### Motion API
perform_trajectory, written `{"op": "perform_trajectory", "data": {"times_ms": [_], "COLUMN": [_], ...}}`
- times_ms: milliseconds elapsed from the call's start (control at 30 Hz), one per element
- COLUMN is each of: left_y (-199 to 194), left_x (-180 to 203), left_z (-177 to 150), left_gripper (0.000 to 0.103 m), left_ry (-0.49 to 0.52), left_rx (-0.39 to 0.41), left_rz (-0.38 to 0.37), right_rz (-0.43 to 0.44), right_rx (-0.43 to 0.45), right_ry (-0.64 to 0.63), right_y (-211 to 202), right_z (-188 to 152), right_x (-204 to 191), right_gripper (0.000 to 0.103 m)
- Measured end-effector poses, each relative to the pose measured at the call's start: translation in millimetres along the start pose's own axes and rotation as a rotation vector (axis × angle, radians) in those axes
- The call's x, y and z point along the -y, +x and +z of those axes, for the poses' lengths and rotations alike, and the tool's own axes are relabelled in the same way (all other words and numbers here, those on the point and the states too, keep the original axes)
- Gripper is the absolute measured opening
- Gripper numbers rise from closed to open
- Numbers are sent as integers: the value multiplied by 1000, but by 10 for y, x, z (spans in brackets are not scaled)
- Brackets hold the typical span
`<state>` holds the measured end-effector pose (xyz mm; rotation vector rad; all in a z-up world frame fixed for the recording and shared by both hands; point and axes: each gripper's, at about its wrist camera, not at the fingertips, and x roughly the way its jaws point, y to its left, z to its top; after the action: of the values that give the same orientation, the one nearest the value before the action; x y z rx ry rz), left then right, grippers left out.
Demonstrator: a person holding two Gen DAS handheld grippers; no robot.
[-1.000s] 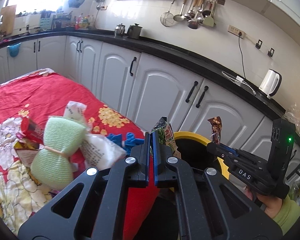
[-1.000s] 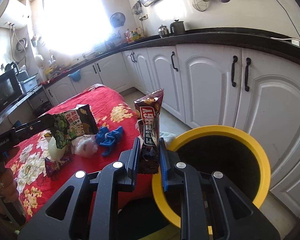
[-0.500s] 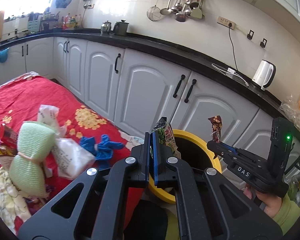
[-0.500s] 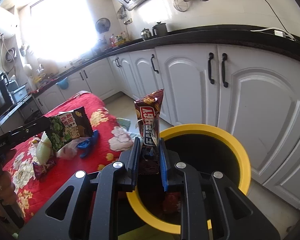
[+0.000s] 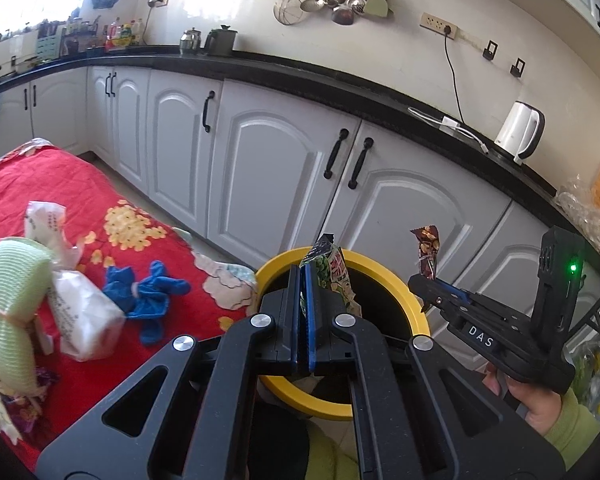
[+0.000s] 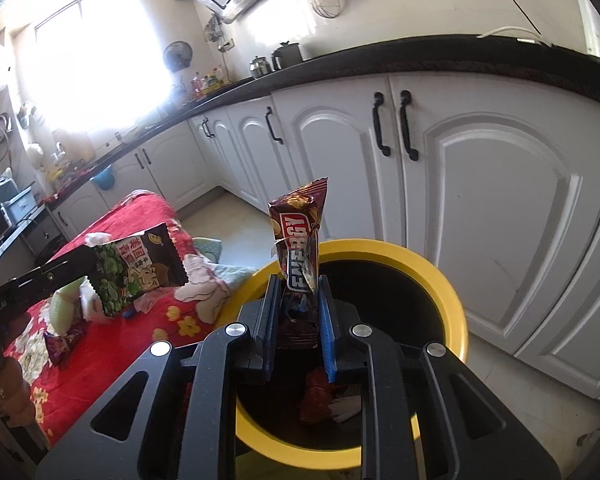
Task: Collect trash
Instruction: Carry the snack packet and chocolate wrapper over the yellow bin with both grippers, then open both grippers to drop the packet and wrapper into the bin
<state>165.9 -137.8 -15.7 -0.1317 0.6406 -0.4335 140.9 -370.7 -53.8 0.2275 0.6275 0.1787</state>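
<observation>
Both wrist cameras angled down, close over shared yellow bin (image 5: 384, 266).

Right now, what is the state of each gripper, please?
Left gripper: closed on the green snack packet.
Right gripper: closed on the brown snack bar wrapper.

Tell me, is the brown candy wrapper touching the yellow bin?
Apart. The right wrist view shows the brown wrapper pinched upright in the right gripper, above the yellow bin.

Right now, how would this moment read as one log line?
left tool: holds green snack bag | right tool: holds brown wrapper | both near yellow bin
</observation>
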Motion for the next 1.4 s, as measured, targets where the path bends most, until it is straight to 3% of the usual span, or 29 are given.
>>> {"op": "perform_trajectory", "data": {"times_ms": [600,1067,1267,1300,1400], "left_y": [535,830,871,871,845], "left_x": [133,121,112,101,66], "left_z": [-210,-324,-316,-314,-311], "left_gripper": [0,0,0,1,16], "left_ry": [7,-9,-15,-18,-26], "left_rx": [-104,-167,-171,-171,-168], "left_rz": [-18,-31,-32,-32,-26], "right_rz": [-27,-44,-57,-57,-64], "right_rx": [-104,-132,-131,-131,-122], "right_ry": [42,66,75,79,85], "right_y": [341,452,450,445,413], "right_z": [-217,-319,-331,-334,-322], "right_x": [306,444,476,481,493], "right_gripper": [18,20,27,29,34]}}
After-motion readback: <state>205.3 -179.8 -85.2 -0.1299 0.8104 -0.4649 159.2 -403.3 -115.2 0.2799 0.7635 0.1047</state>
